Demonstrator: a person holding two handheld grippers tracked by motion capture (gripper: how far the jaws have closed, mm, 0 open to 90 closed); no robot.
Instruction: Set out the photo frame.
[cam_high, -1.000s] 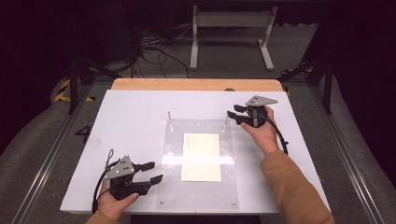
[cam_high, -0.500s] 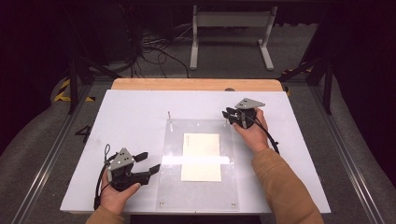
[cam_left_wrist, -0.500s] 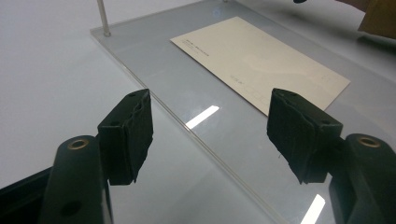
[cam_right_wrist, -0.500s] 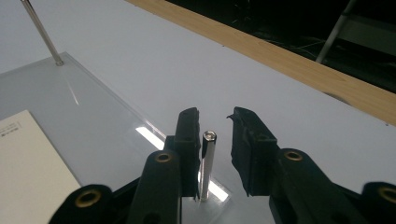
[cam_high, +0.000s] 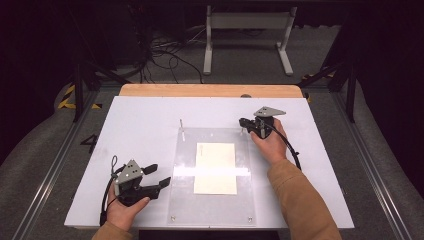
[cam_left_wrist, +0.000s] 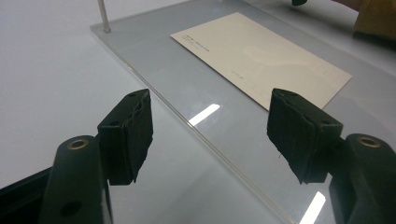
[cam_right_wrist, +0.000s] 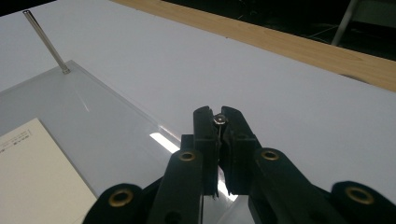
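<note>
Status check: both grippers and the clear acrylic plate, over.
Right gripper shut on thin metal pin at clear acrylic plate's far right corner. Left gripper open, jaws straddling plate's near edge. Nothing in the way.

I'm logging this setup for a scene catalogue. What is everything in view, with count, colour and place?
white board: one, white, covers the tabletop.
wooden edge: one, light wood, along the table's far side.
clear plate: one, transparent, lies flat on the board's middle.
card: one, cream, lies flat at the clear plate's middle.
far-left pin: one, metal, upright at the plate's far-left corner.
far-right pin: one, metal, at the plate's far-right corner, pinched between the right gripper's jaws.
white stand: one, white, on the floor beyond the table.
left gripper: one, black, jaws open, beside the plate's left edge.
right gripper: one, black, jaws just closing onto the far-right pin.
</note>
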